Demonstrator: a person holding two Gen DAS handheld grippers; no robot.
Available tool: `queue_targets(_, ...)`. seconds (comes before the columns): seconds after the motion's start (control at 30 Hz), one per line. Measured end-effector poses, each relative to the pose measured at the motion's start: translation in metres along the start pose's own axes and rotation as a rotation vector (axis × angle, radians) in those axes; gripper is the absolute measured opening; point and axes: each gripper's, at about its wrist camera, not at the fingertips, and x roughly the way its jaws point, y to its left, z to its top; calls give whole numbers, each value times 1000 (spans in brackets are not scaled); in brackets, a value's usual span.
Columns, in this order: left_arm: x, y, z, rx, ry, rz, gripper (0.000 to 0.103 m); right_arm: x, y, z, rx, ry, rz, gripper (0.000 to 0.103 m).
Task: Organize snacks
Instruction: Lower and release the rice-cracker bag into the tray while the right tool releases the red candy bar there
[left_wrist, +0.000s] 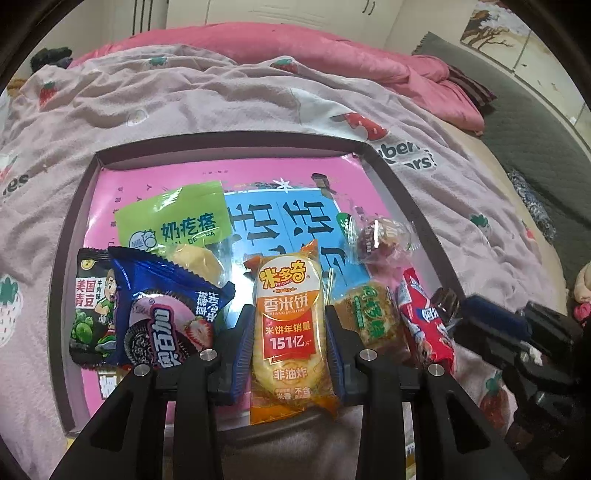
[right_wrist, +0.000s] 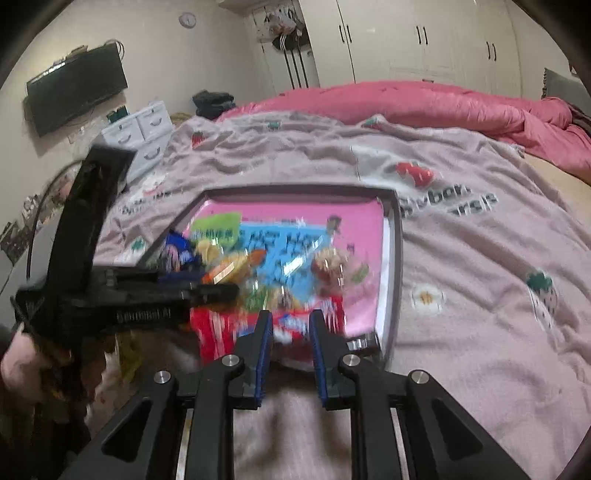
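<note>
A shallow dark-rimmed box with a pink and blue floor lies on the bed and holds several snack packets. My left gripper is shut on the orange rice cracker packet, which stands upright at the box's near edge. Beside it lie a blue Oreo packet, a green pea packet, a green milk snack bag, a brown cake, a red packet and a clear-wrapped sweet. My right gripper is open and empty, just above the red packet by the box; that view is blurred.
The box rests on a pale pink strawberry blanket. A pink quilt is heaped at the back. The other gripper's black body reaches in from the left in the right wrist view. Wardrobes, white drawers and a wall television stand beyond.
</note>
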Motion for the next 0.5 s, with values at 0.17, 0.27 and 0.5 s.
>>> queue_targets(0.17, -5, 0, -1, 0, -3, 2, 37, 10, 13, -5, -67, 30, -6, 20)
queue_targets(0.27, -7, 0, -2, 7, -6, 9, 37, 21, 18, -2, -83, 38, -6, 20)
queue_targets(0.5, -7, 1, -3, 14, -5, 14, 37, 40, 27, 6, -107, 20, -13, 20)
